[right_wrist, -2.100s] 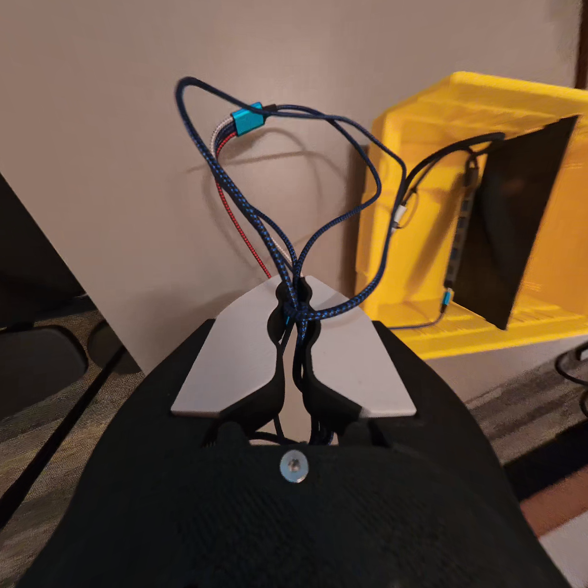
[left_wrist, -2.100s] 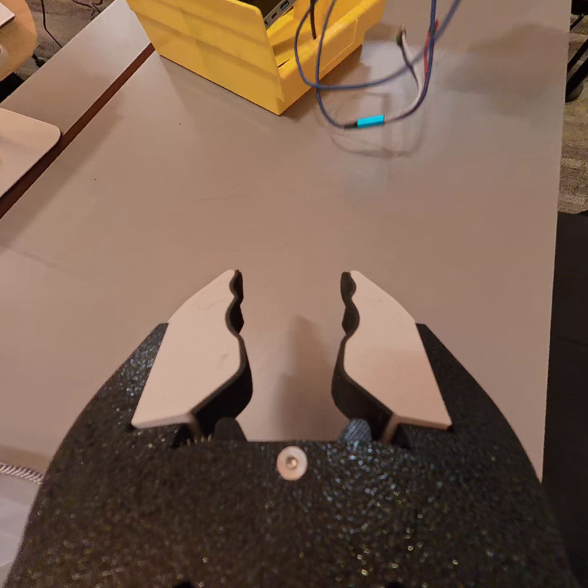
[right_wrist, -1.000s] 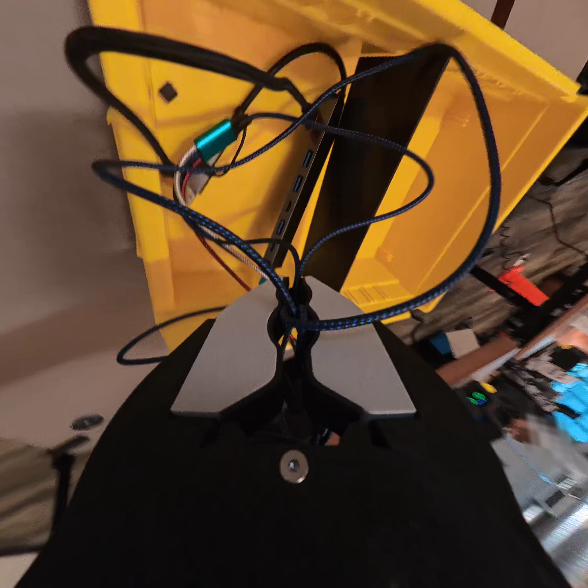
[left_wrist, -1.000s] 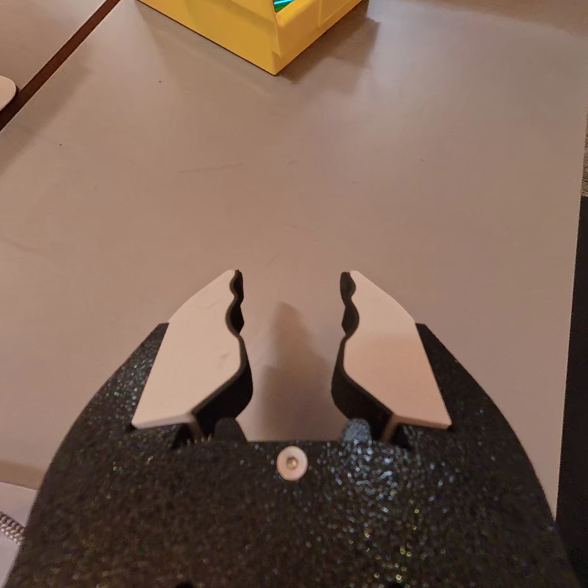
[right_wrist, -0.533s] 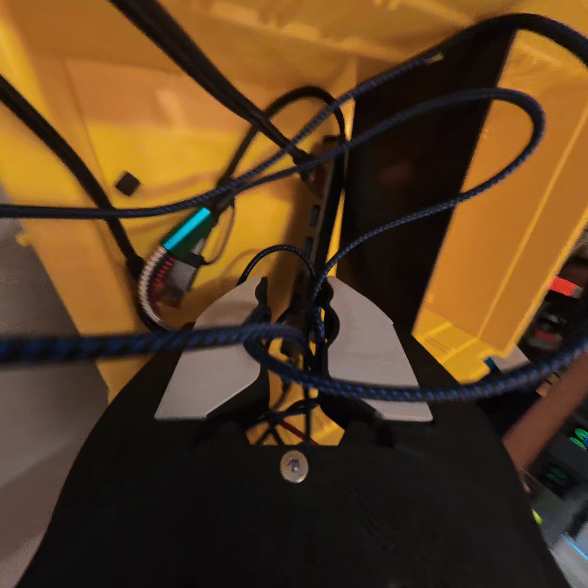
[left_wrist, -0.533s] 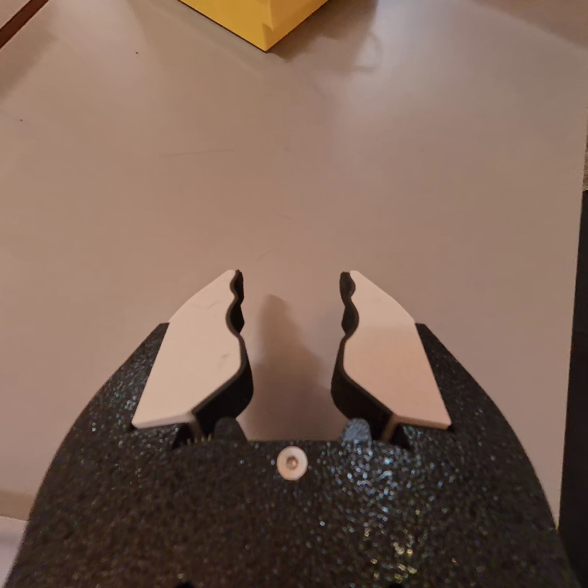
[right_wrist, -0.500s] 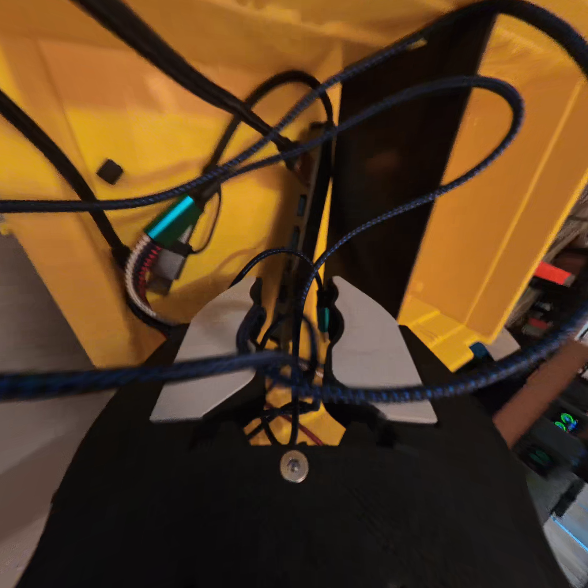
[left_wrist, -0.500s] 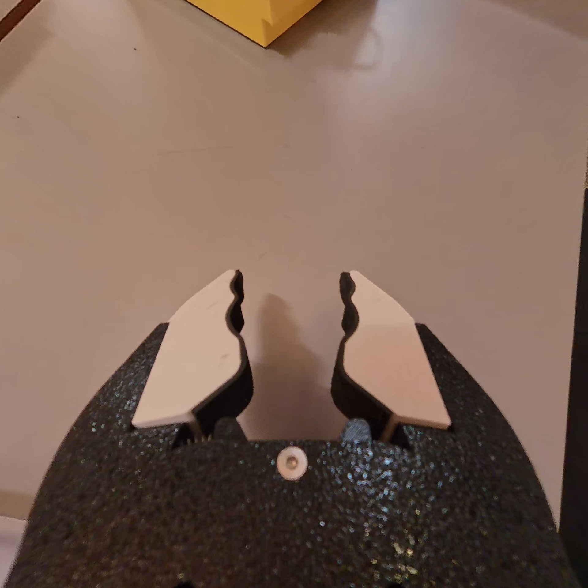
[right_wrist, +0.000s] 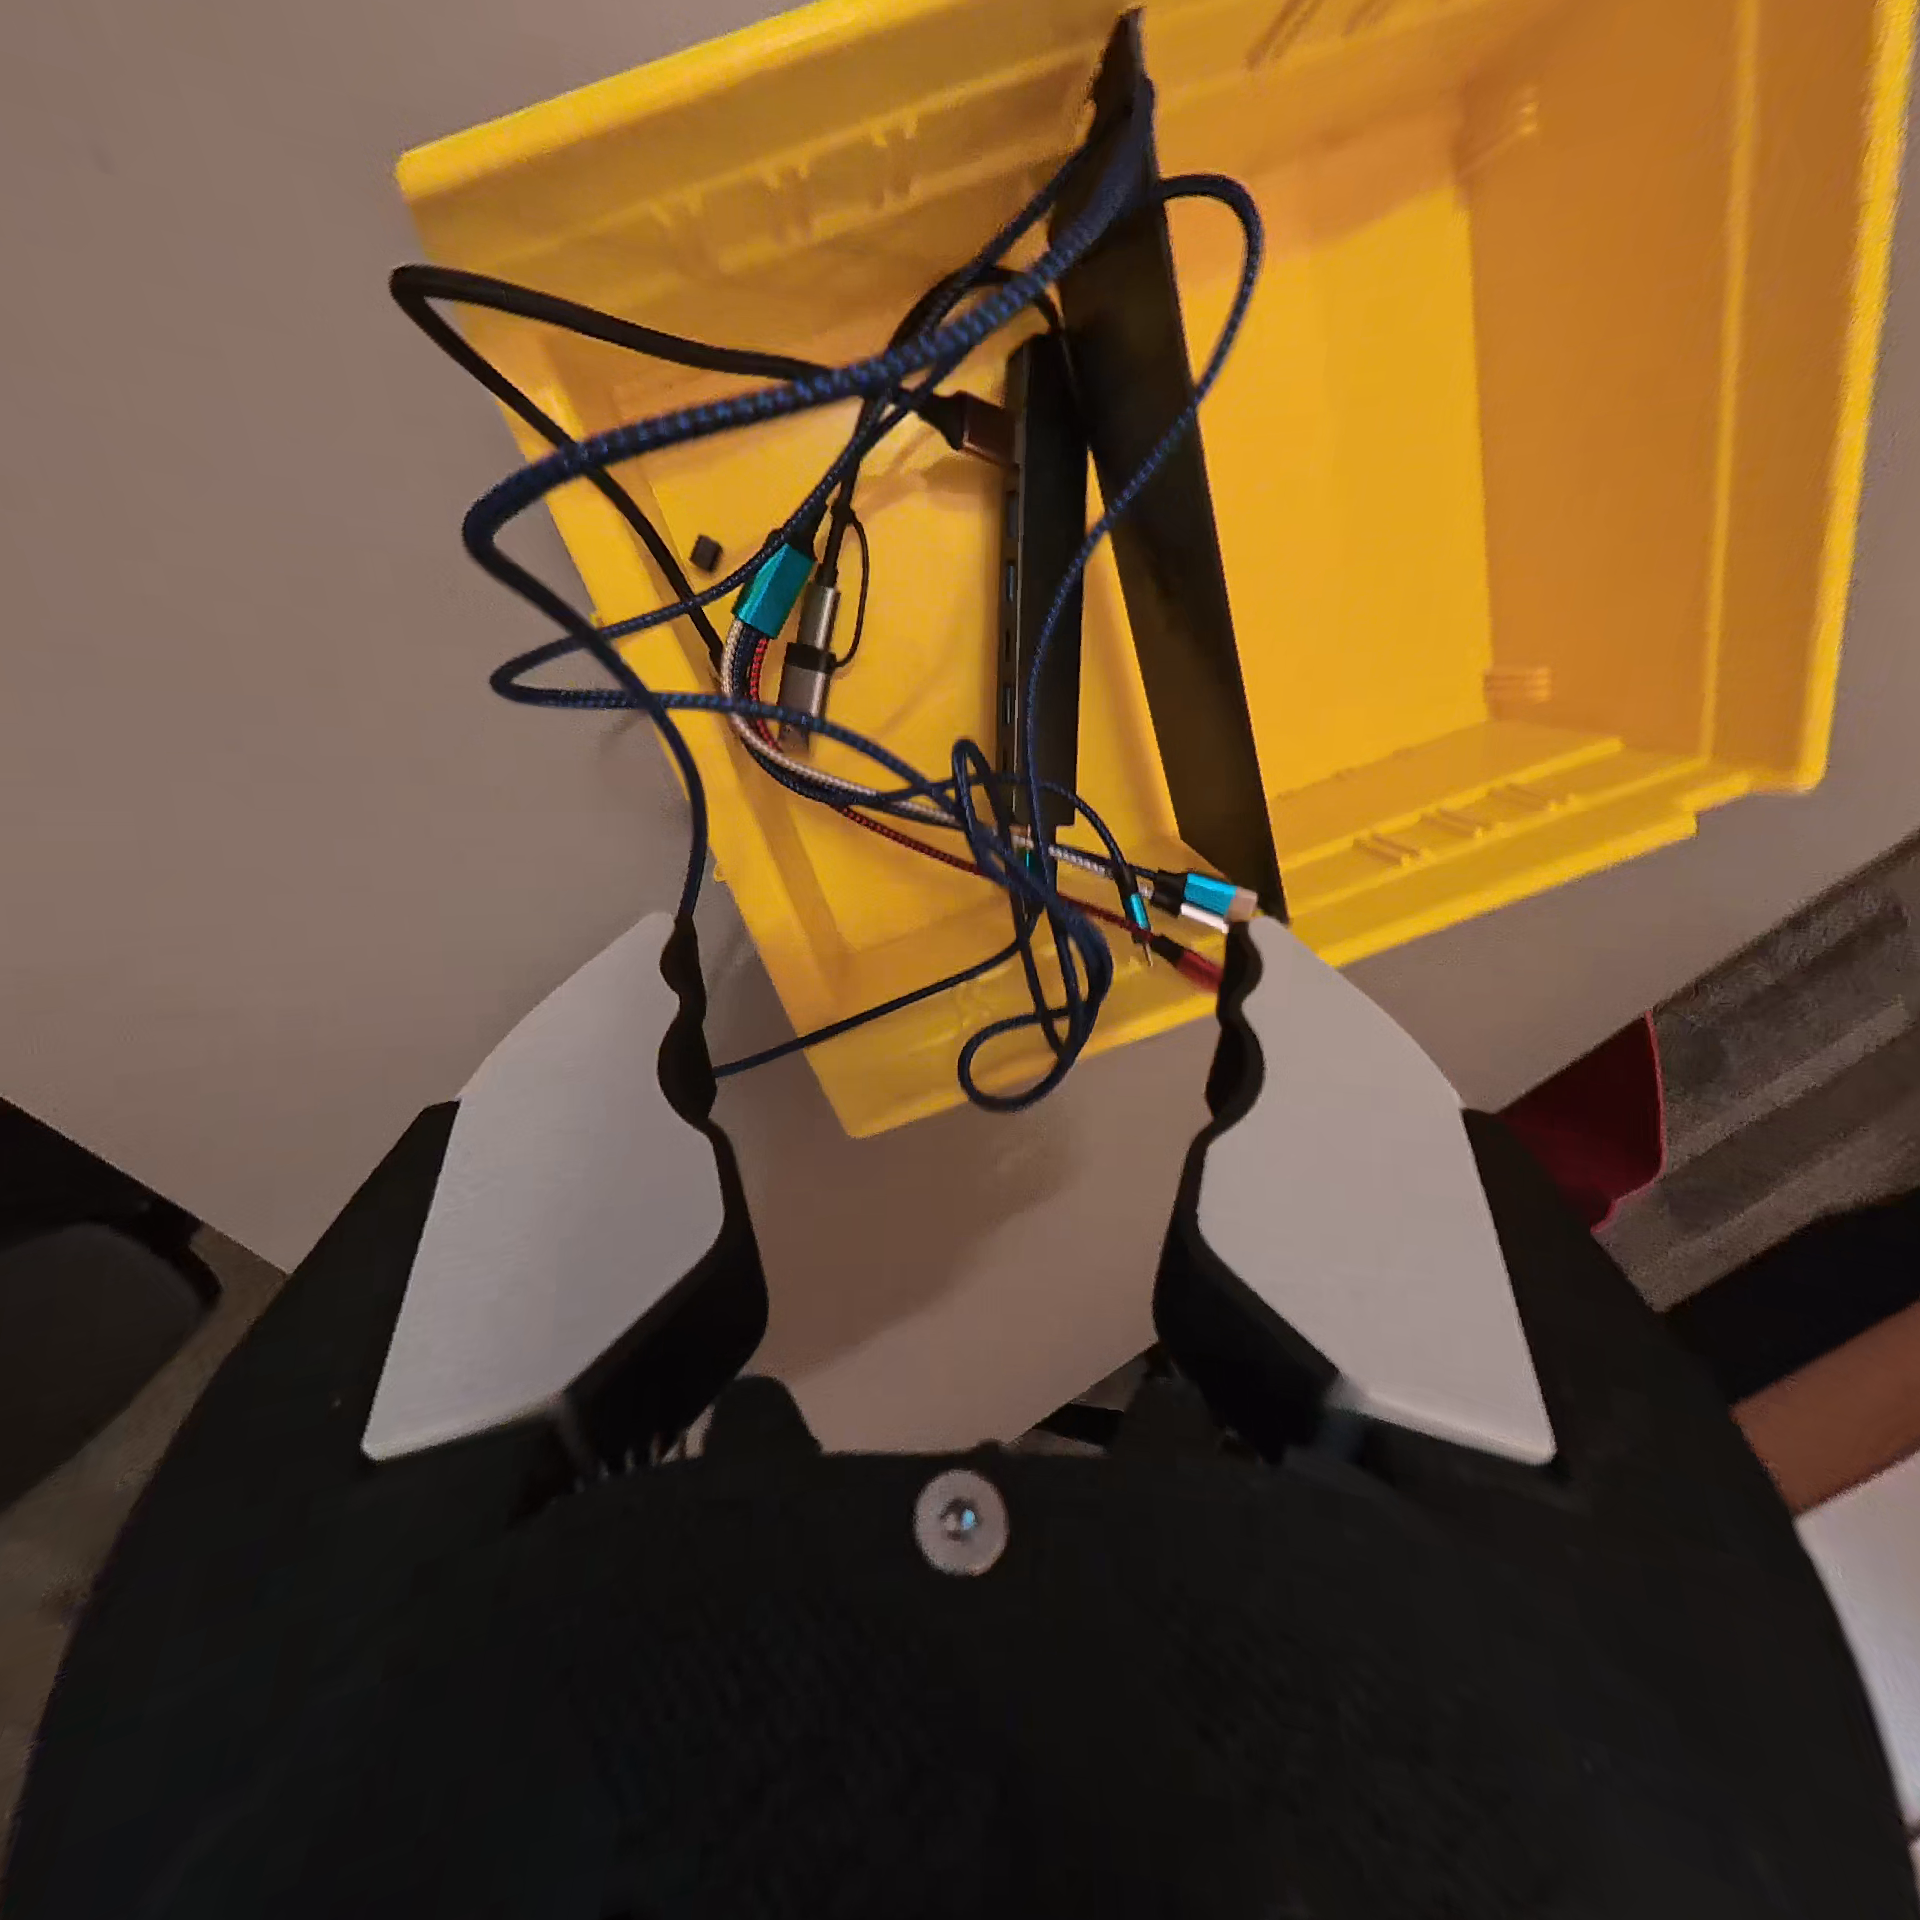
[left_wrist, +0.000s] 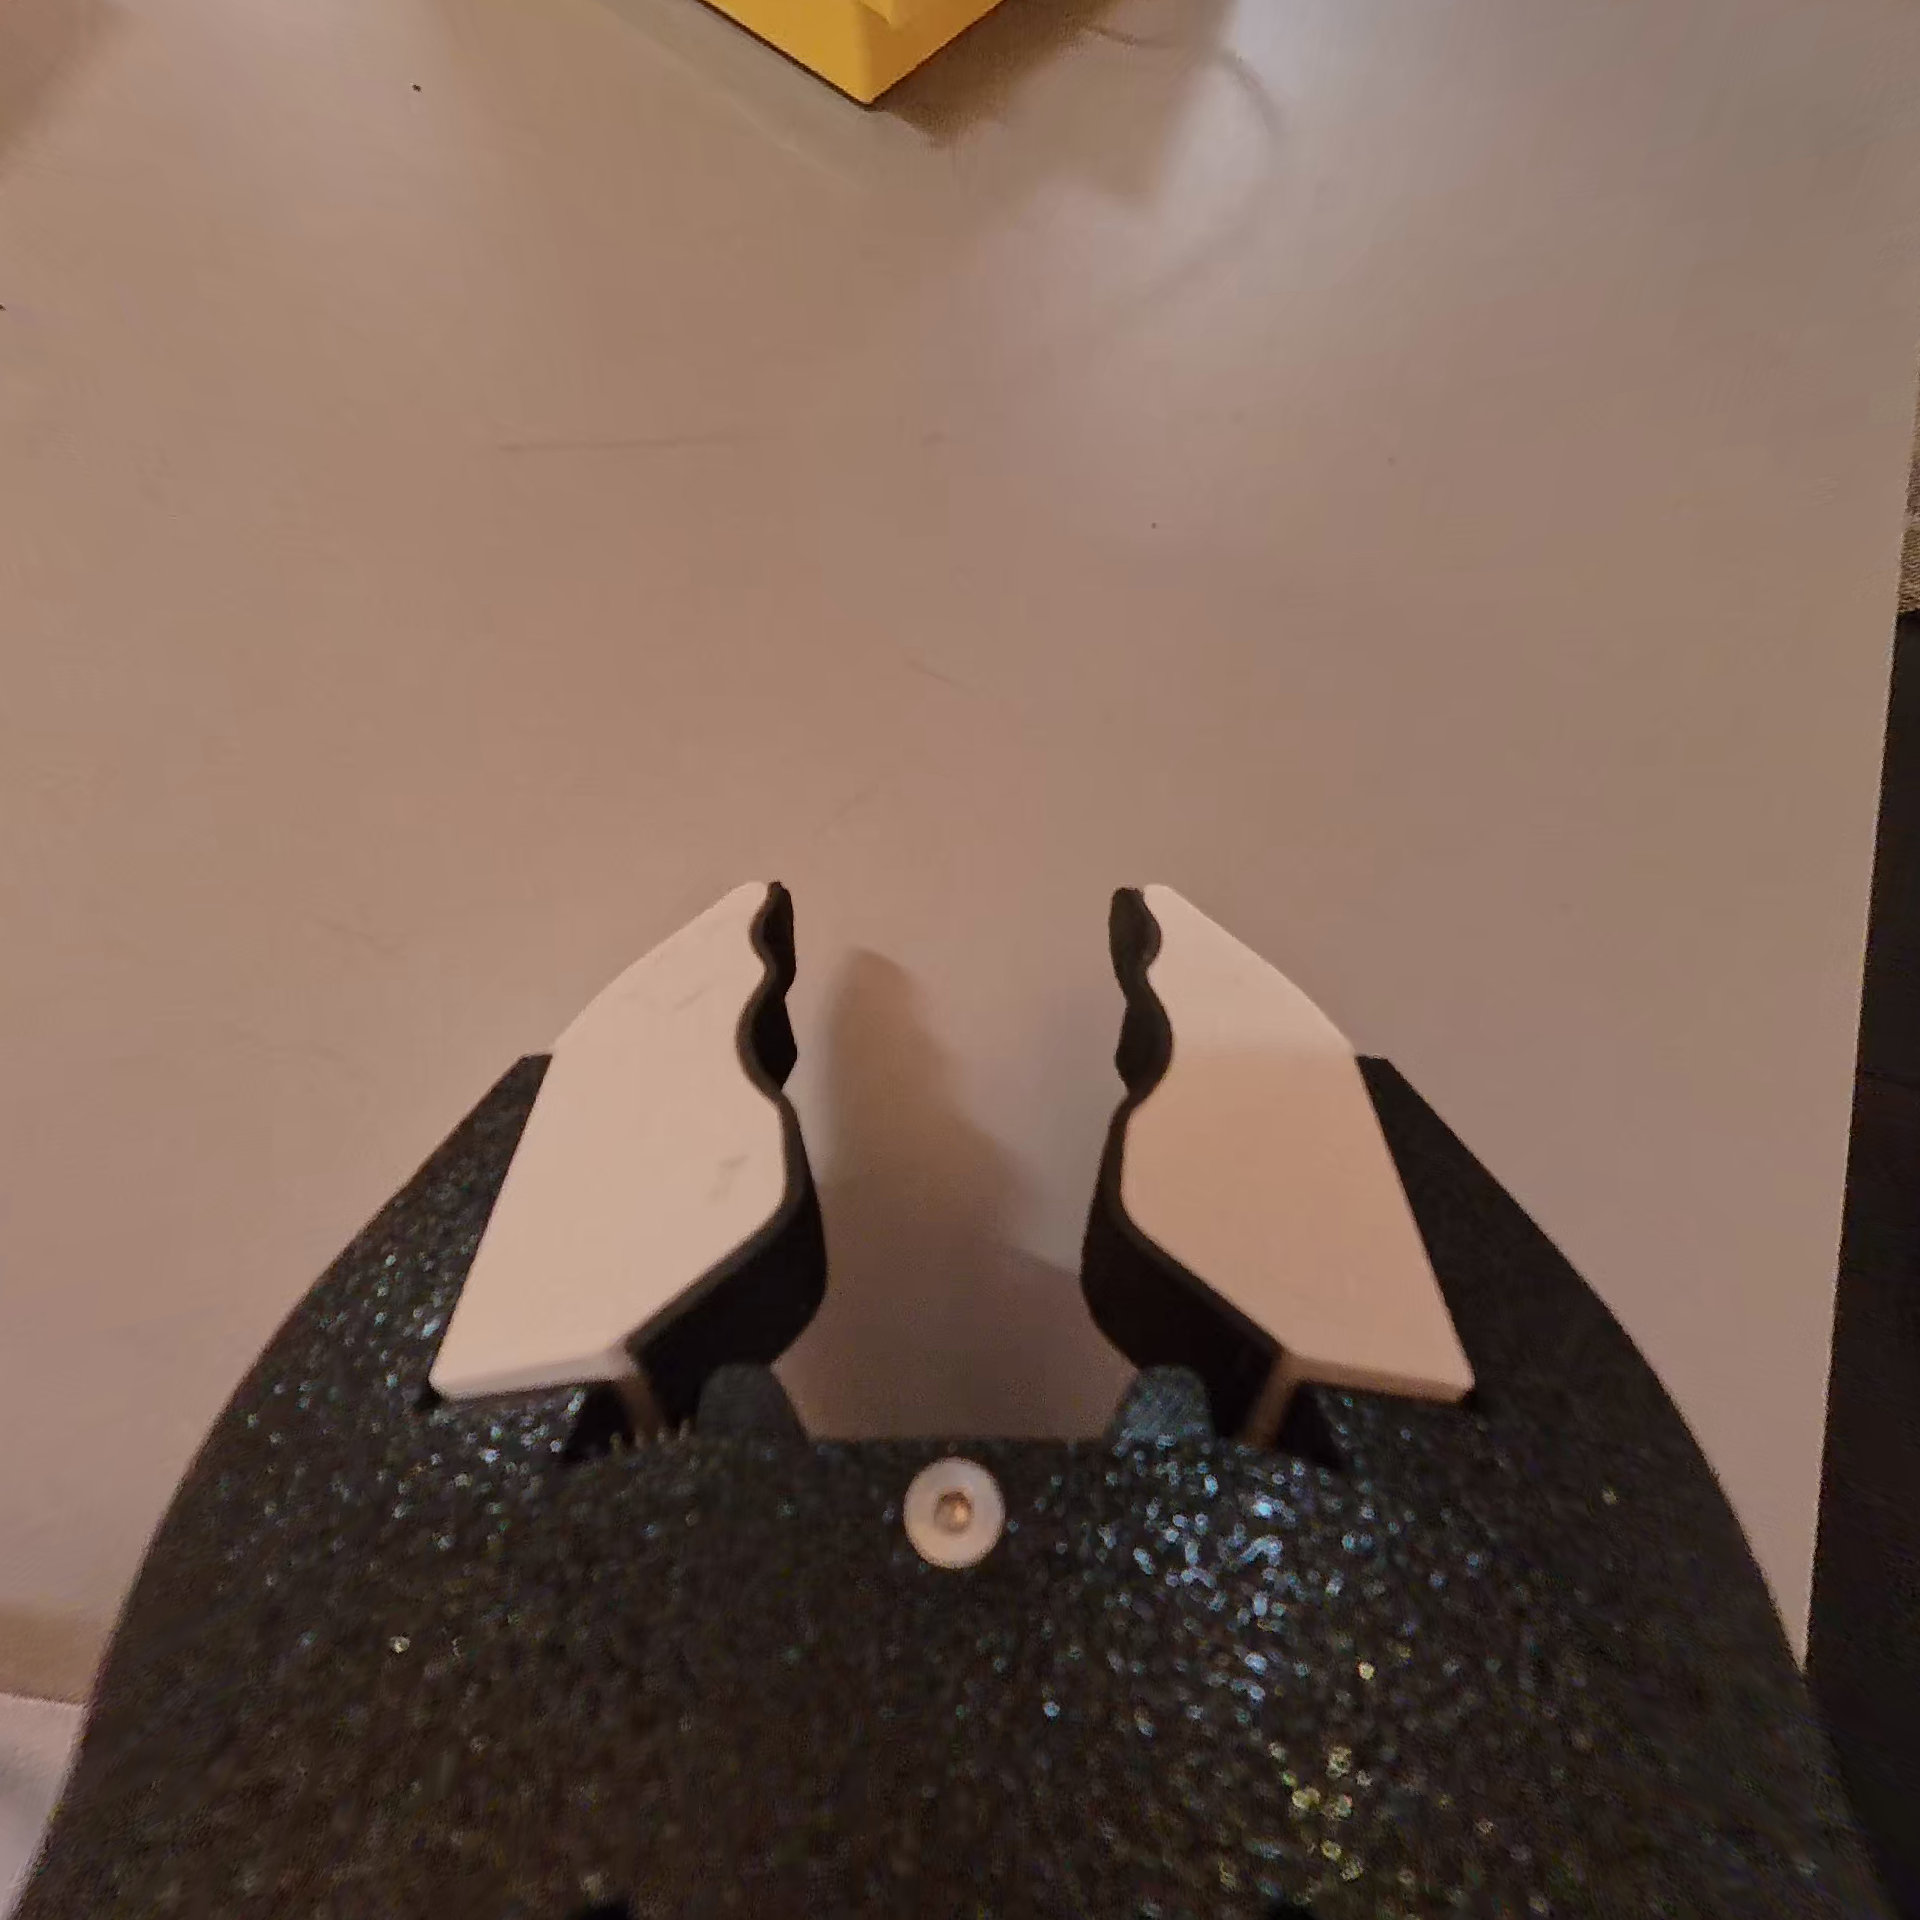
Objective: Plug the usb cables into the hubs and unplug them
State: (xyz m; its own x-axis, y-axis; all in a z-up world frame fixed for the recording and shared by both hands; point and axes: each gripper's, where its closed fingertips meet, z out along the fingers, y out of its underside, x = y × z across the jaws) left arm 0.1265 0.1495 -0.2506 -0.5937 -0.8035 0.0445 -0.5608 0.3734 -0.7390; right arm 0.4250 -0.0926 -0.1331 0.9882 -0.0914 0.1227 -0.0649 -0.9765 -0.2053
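Grey table (left_wrist: 623,520): yellow bin (right_wrist: 1558,416) holds limp cable tangle (right_wrist: 883,727) beside hub (right_wrist: 1039,582). Left gripper (left_wrist: 945,914), right gripper (right_wrist: 961,935) both spread, empty. Grab rigid teal plug (right_wrist: 1205,890), not cord.

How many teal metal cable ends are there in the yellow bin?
2 clear ones: a teal sleeve on the left side of the yellow bin and a teal plug near its front edge. Others may hide in the cable tangle.

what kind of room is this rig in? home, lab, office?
Probably an office or lab workspace, though little of the room shows. A plain grey table carries a yellow plastic parts bin with a hub and tangled cables, and grey carpet tile shows past the table edge.
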